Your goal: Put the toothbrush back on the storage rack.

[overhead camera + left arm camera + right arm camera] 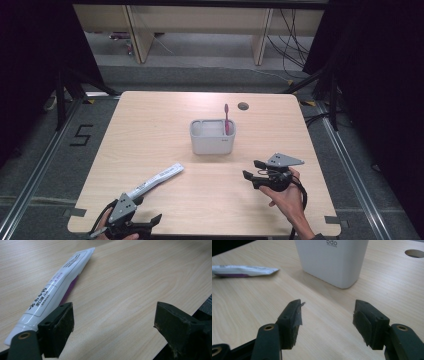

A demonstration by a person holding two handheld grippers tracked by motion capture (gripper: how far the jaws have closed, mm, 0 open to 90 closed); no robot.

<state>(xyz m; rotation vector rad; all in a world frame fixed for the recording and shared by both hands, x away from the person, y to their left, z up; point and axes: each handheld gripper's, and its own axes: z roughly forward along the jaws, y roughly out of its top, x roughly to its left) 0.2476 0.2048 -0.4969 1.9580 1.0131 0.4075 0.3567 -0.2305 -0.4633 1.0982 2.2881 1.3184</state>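
Near the lower left of the high view, your left hand-held gripper (147, 212) sat with its jaws spread and nothing between them, right beside the cap end of the toothpaste tube (156, 181). That tube lay flat and diagonal on the surface (150, 125), well apart from the white holder (212, 136), where a pink toothbrush (226, 120) stood in the right compartment. In the left gripper view the tube (53, 291) ran outside the left pad, not between the two, so closing from there would probably have pinched air or shoved the tube sideways. Its glossy, rounded body could also have squirted out of a shallow grip. Your right hand-held gripper (252, 170), lower right of centre, held its jaws apart and empty too, facing the holder (332, 262); pushing on might have nudged it.
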